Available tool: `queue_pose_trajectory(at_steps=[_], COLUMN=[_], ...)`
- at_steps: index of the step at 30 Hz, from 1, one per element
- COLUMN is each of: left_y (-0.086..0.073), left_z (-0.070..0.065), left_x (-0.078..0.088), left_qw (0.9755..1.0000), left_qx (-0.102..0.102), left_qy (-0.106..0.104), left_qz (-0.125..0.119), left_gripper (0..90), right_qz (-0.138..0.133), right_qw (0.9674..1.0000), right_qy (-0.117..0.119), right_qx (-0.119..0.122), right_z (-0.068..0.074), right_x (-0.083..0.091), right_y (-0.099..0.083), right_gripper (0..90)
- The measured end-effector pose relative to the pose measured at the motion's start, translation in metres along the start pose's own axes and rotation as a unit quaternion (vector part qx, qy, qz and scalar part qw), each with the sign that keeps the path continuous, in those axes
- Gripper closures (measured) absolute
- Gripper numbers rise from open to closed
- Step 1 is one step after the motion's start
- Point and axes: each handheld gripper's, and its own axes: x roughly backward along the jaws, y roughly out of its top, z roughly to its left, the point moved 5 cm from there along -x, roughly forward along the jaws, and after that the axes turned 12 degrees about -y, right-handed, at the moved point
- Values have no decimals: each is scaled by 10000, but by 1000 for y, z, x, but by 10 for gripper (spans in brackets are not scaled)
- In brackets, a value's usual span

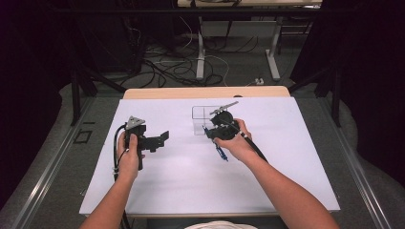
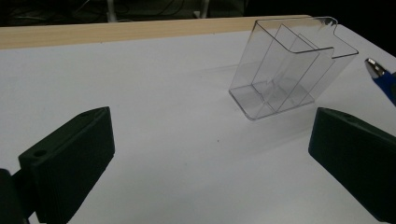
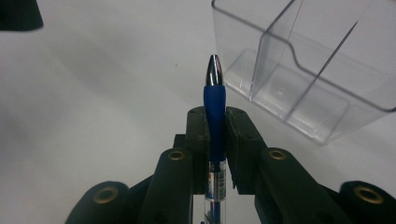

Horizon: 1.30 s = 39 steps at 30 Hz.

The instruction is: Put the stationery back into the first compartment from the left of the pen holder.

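My right gripper is shut on a blue pen whose silver tip points ahead, toward a clear plastic holder with several compartments. From above, the right gripper hangs just in front of the clear holder, and the blue pen sticks out toward the person. My left gripper is held over the white table at the left, jaws wide apart with nothing between them. In the left gripper view the holder stands ahead on the right, with the pen's tip beside it.
A white sheet covers the table, with a wooden edge at the far side. Behind the table lie cables and desk legs on the floor. The person's forearms come in from the bottom.
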Motion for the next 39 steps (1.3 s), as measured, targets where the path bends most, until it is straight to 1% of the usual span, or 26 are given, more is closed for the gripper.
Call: queue_pose_trajectory(at_steps=[2, 4, 5, 7, 8, 10, 11, 12, 13, 16, 19, 20, 21, 30, 33, 36, 39], left_y=[0, 0, 0, 0, 0, 0, -1, -1, -1, -1, -1, -1, -1, -1, -1, -1, -1], left_z=[0, 0, 0, 0, 0, 0, 0, 0, 0, 0, 0, 1, 1, 2, 3, 3, 3], left_x=[0, 0, 0, 0, 1, 1, 1, 1, 2, 1, 2, 2, 2, 3, 4, 4, 4], left_qw=[10000, 10000, 10000, 10000, 10000, 10000, 10000, 10000, 10000, 10000, 10000, 10000, 10000, 10000, 10000, 10000, 10000], left_qx=[-17, -11, -11, -20, -9, 0, -6, -6, -20, 11, 7, 10, 10, 32, 23, 30, 44], left_qy=[-10, -15, -15, -12, -17, -27, -17, -17, -22, -3, -2, 6, 6, 0, 4, 14, 11], left_qz=[27, 35, 35, 26, 28, 17, 29, 29, 54, 21, 14, 2, 2, -5, 22, -27, -42], left_gripper=[2, 2, 2, 2, 2, 2, 2, 2, 2, 2, 2, 2, 2, 2, 2, 2, 2], right_qz=[-144, -214, -293, -326, -426, -488, -453, -563, -596, -712, -766, -832, -812, -967, -950, -900, -909], right_qw=[9999, 9997, 9996, 9994, 9990, 9987, 9988, 9983, 9981, 9972, 9967, 9961, 9963, 9944, 9943, 9944, 9941], right_qy=[-22, -66, -58, -67, -103, -147, -165, -155, -169, -223, -269, -275, -289, -422, -482, -545, -588], right_qx=[1, 14, -14, -12, 36, 27, 80, 33, 45, 76, 49, 69, 55, 68, 76, 42, 30], right_z=[-1, -1, -1, -1, -1, -1, -1, 0, 0, 0, 1, 1, 1, 2, 1, 0, -1], right_x=[3, 7, 8, 10, 13, 16, 18, 18, 20, 23, 25, 25, 26, 25, 21, 18, 15], right_y=[6, 12, 15, 18, 24, 30, 33, 36, 39, 48, 56, 59, 61, 82, 89, 96, 100], right_gripper=[802, 802, 802, 803, 802, 802, 802, 802, 803, 803, 802, 802, 802, 802, 802, 802, 802])
